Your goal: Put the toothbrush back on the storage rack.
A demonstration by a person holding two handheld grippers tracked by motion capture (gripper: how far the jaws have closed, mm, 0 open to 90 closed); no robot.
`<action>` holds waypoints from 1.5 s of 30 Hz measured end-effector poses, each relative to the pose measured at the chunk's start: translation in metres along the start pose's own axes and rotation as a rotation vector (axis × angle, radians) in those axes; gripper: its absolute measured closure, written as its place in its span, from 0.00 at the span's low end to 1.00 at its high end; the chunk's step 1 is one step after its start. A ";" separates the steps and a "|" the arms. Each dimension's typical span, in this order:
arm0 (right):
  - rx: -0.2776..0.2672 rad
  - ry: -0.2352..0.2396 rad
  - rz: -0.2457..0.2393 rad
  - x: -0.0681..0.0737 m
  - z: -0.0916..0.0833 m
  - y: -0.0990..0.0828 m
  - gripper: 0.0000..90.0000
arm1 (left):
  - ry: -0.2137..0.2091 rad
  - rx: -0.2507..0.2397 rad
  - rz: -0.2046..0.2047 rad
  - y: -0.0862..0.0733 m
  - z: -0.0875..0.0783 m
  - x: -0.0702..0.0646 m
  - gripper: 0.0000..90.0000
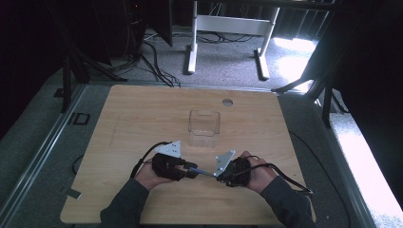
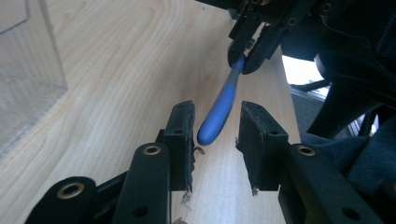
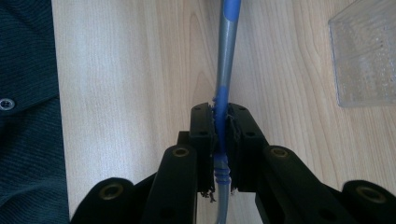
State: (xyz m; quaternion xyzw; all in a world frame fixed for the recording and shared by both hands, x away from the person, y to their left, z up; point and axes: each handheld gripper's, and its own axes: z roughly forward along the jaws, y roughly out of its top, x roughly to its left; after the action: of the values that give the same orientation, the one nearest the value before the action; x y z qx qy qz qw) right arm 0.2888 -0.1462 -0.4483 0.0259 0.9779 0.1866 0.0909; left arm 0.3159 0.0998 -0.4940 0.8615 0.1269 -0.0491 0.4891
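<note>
I see a clear plastic container standing upright near the middle of the wooden table. Beyond the far edge, a white desk frame stands on grey carpet among dark cables.

Glossy blue plastic pen, matt pale wood-grain table.

Each hand carries a black tool: the left tool and the right tool both wear a grey three-cornered plate on top and trail a black cable. Their jaws are matte black blocks on black links, with brass-ringed holes at the pivots and frayed pad edges. The person's sleeves are dark ribbed knit.
</note>
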 end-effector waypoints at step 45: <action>-0.018 -0.017 0.017 -0.003 -0.005 -0.001 0.68 | -0.087 0.096 0.027 -0.007 0.013 -0.005 0.90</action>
State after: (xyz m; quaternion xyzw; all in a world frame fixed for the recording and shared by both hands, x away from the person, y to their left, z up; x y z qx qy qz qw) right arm 0.2906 -0.1493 -0.4441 0.0352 0.9751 0.1961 0.0978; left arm 0.3097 0.0912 -0.5051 0.8825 0.0915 -0.0862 0.4531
